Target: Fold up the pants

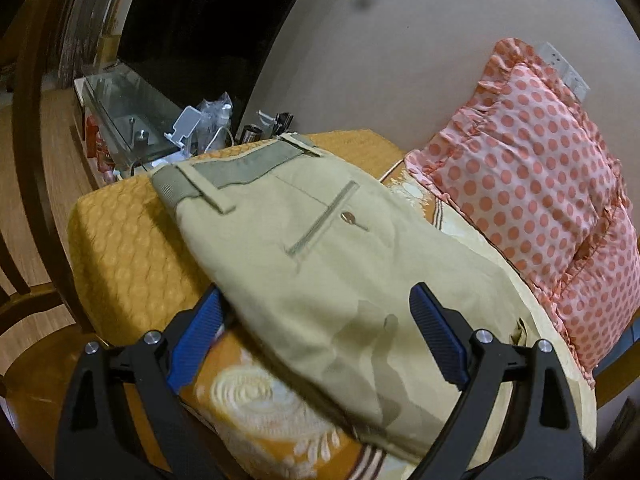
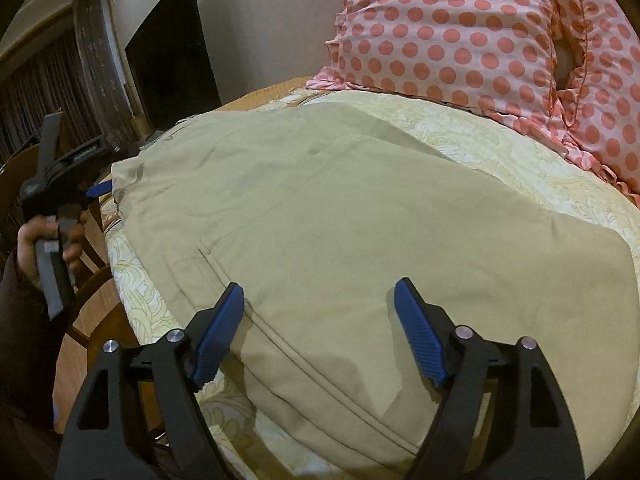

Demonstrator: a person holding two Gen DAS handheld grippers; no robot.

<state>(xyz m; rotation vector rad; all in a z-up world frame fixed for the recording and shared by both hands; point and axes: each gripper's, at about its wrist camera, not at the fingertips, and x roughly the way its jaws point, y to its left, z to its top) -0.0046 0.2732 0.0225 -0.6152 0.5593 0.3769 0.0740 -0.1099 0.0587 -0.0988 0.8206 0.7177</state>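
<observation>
While both ribbed blue tongs, left point(image 1: 316, 310) and right point(image 2: 320, 304), gape, smooth khaki pants point(image 2: 340, 208) lie folded.

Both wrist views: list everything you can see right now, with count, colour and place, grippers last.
pants: one, khaki, folded on the bed, waistband at the far end
bedspread: one, orange and cream, under the pants
pillow: one, pink with coral dots, against the wall beside the pants
glass table: one, clear, past the bed's far end, small clutter beside it
wooden chair: one, brown, left of the bed
left gripper: black, blue pads, open over the pants
right gripper: black, blue pads, open over the pants
</observation>
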